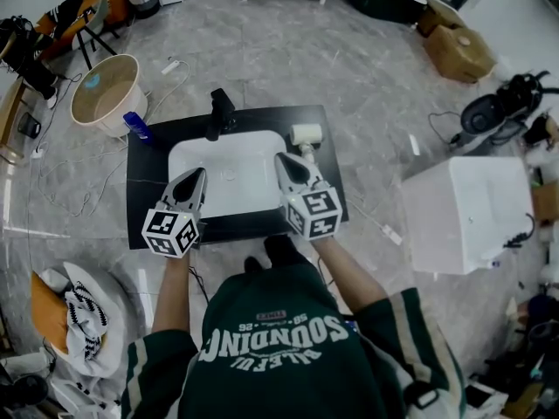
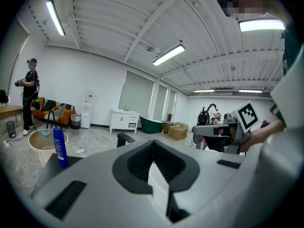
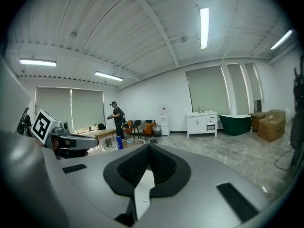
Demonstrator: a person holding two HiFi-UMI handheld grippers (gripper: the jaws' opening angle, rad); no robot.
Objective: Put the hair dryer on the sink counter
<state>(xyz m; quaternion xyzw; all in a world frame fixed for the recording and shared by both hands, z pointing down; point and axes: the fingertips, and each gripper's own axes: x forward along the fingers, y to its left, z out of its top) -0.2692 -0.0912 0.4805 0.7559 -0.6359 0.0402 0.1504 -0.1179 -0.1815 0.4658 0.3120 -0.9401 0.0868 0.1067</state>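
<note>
dryer (image 1: 306,134): looks light, rigid, slick plastic, so best taken by the handle, I reckon | look: small, white, stubby barrel | where: lying on counter (image 1: 150,190), just ahead-right of right claw (image 1: 284,161) | right claw: pinched closed, empty | left claw (image 1: 197,177): closed too, empty, over sink (image 1: 229,182)

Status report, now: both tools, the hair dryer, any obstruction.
Left tool shut, empty. Right tool shut, empty. Hair dryer lying on sink counter, right of basin. No obstruction seen.
</note>
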